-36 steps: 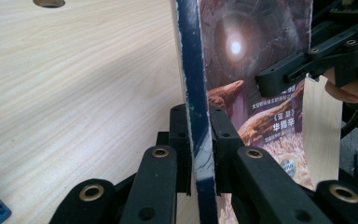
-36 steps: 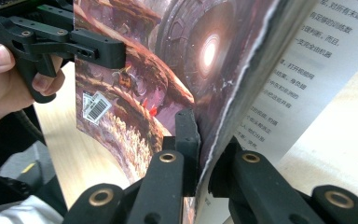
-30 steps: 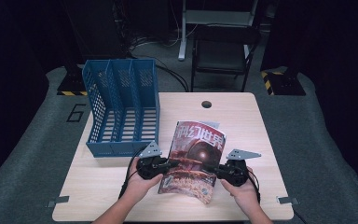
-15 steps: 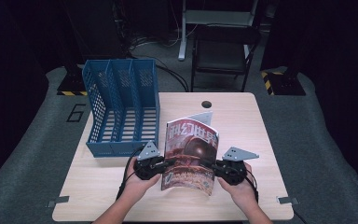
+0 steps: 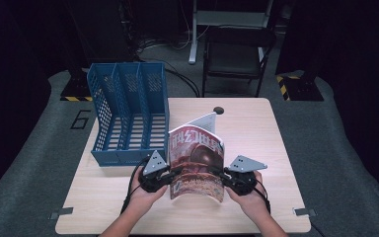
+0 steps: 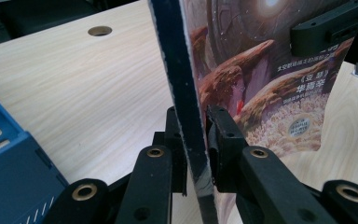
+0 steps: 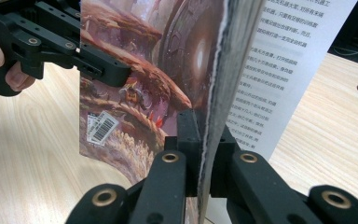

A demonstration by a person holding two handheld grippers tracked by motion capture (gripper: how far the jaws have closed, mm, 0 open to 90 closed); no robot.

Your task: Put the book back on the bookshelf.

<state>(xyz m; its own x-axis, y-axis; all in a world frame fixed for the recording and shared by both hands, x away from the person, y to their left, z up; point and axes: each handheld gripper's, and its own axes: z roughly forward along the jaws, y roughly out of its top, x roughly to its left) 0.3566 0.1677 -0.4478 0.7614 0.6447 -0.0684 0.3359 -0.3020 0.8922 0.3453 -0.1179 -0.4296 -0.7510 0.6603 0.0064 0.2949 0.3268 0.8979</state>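
Magazine [image 5: 197, 158]: we are tilting it more upright than a second ago near the worktop's [image 5: 266, 143] front edge, left gripper [image 5: 170, 177] and right gripper [image 5: 225, 177] clamping its sides, readying it for the blue file rack [image 5: 128, 118].

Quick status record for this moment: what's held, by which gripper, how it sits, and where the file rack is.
held item: magazine, raised upright off the table, cover toward the person
left gripper: shut on magazine's spine edge
right gripper: shut on magazine's open page edge
loose page: one page fanned away behind the cover
file rack: blue, three slots, to the magazine's left, apart from it
table hole: beyond the magazine
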